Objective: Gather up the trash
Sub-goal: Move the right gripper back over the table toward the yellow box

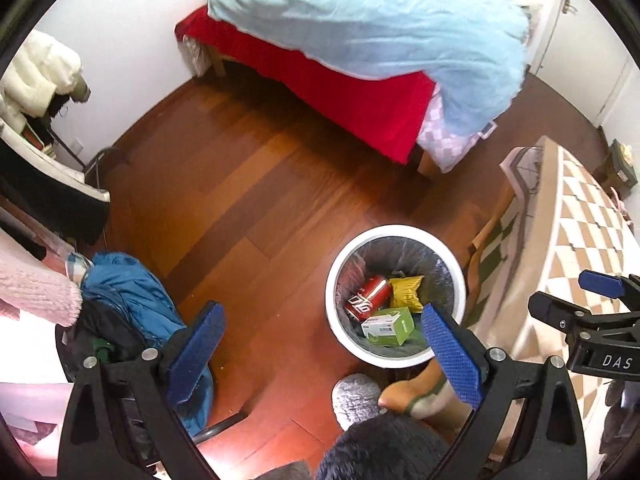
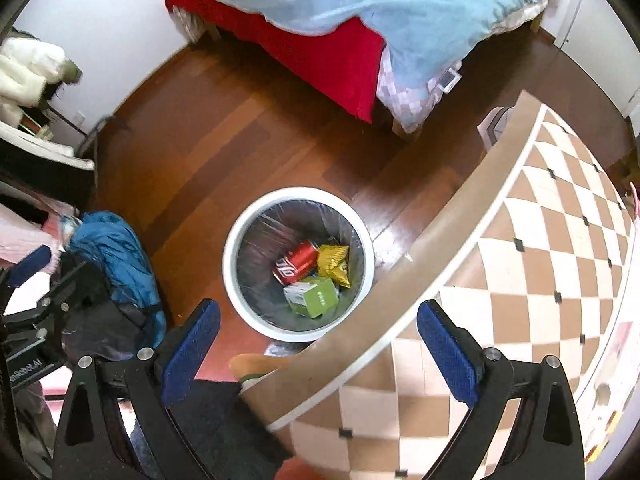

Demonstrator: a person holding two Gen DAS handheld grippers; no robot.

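White bin (image 2: 298, 200) on wood floor (image 1: 248, 208), holding red can (image 2: 296, 266), yellow packet (image 2: 336, 262), green box (image 2: 316, 296). Left gripper (image 1: 324, 344) and right gripper (image 2: 320, 340) jaws wide, empty. Bed (image 2: 340, 52) at twelve o'clock.

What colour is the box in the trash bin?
The box is green with a white side, best seen in the right wrist view.

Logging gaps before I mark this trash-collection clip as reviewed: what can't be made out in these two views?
- Bottom of the white round bin: hidden in both views under the red soda can, yellow snack bag and green carton.
- Floor under the checkered table: covered by the tabletop, right wrist view.
- Carton's print: too small to read.
- Right gripper: cut off by the left wrist view's edge.
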